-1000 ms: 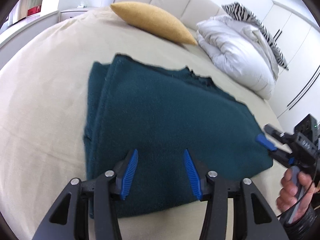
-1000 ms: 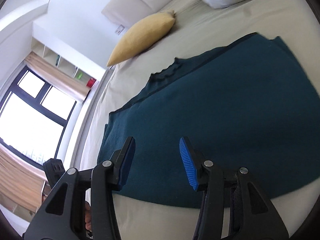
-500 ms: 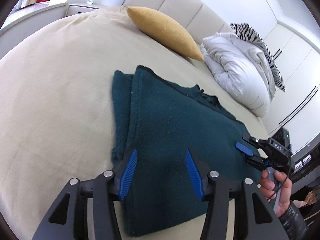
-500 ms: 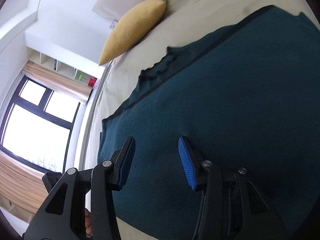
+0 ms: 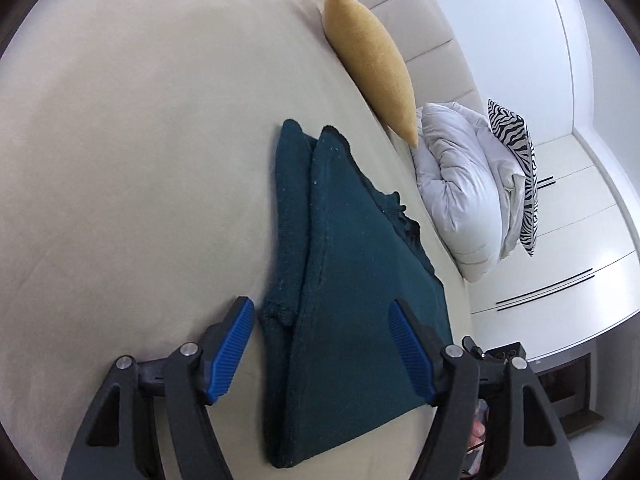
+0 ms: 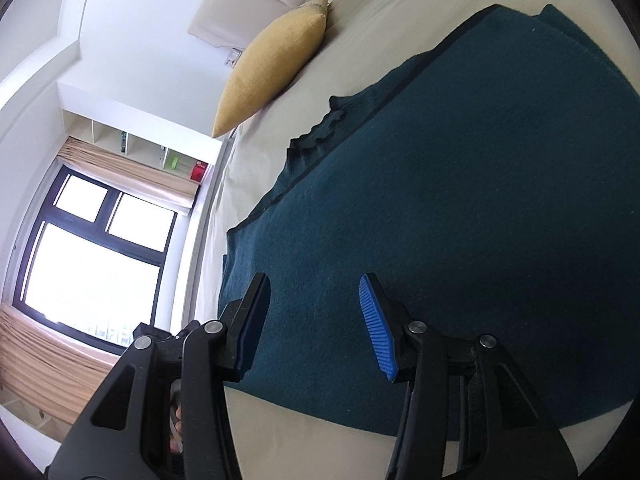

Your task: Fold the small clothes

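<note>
A dark teal knitted garment (image 5: 352, 300) lies folded flat on the beige bed (image 5: 140, 160), a narrower layer showing along its left side. My left gripper (image 5: 320, 344) hovers over the garment's near left edge with its jaws opening; the cloth lies below and between the blue pads (image 5: 230, 346), which do not press on it. My right gripper (image 6: 316, 320) stands open just above the garment (image 6: 460, 208) near its front edge, nothing pinched. In the left wrist view the right gripper is a black part (image 5: 498, 356) behind my right finger.
A mustard pillow (image 5: 372, 64) and a white duvet (image 5: 460, 184) with a zebra cushion (image 5: 516, 160) lie by the padded headboard (image 5: 420, 28). White wardrobe doors (image 5: 572, 248) stand beyond the bed. A bright window (image 6: 88, 248) and shelves are at the left.
The left gripper has shifted toward the garment's left edge and rolled, and its jaws have widened. The right gripper has sunk closer to the cloth, its jaws much as before.
</note>
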A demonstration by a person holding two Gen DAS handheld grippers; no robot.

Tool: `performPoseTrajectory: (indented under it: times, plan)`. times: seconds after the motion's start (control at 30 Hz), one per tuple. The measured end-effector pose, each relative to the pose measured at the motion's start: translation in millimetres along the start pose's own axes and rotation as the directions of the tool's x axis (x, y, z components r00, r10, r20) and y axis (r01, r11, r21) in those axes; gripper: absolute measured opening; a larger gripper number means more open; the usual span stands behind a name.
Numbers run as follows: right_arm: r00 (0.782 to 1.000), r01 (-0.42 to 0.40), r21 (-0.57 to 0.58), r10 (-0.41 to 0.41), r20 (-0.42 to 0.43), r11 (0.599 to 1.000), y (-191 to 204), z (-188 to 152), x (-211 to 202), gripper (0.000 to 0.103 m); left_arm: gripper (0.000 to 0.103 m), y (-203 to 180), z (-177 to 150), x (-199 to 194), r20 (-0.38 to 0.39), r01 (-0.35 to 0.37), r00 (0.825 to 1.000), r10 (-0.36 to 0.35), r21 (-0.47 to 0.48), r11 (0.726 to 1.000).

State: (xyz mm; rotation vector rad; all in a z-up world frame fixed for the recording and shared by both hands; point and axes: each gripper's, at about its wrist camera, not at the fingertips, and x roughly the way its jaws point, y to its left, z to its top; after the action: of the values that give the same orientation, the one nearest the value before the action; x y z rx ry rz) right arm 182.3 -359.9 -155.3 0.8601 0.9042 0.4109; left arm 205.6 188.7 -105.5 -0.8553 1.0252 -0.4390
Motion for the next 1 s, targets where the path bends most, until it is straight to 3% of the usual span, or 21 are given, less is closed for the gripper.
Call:
performPoseTrajectory:
  times: [0.2, 0.3, 0.43, 0.5, 0.83, 0.93, 1.0]
  plan:
    - [0.997, -0.053, -0.019, 0.051, -0.063, 0.998, 16, -6, 16, 0.046, 0.07, -4, 7, 15, -0.076, 0.041, 0.996, -0.042, -0.012, 0.999]
    - [0.994, -0.062, -0.041, 0.058, -0.095, 0.997, 25, -8, 20, 0.046, 0.057, -4, 4, 17, -0.099, 0.045, 0.994, -0.045, 0.002, 0.999]
    - [0.99, -0.063, -0.067, 0.054, -0.131, 0.996, 39, -9, 32, 0.046, 0.03, 3, 0, 16, -0.11, 0.05, 0.993, -0.052, -0.02, 0.999]
    - [0.987, -0.065, -0.086, 0.051, -0.154, 0.994, 48, -9, 41, 0.046, 0.023, 6, -1, 14, -0.103, 0.046, 0.993, -0.049, -0.023, 0.999]
    - [0.964, -0.067, -0.178, 0.018, -0.265, 0.982, 88, -13, 102, 0.046, 0.019, 6, -5, 10, -0.061, 0.038, 0.997, -0.037, 0.014, 0.999]
    - [0.946, -0.005, -0.178, -0.053, -0.321, 0.984, 82, -16, 133, 0.044, 0.018, 3, -7, 9, -0.053, 0.031, 0.998, -0.029, 0.024, 0.999]
    - [0.949, -0.009, -0.167, -0.044, -0.312, 0.986, 76, -17, 140, 0.044, 0.018, 3, -7, 9, -0.051, 0.031, 0.998, -0.03, 0.023, 0.999]
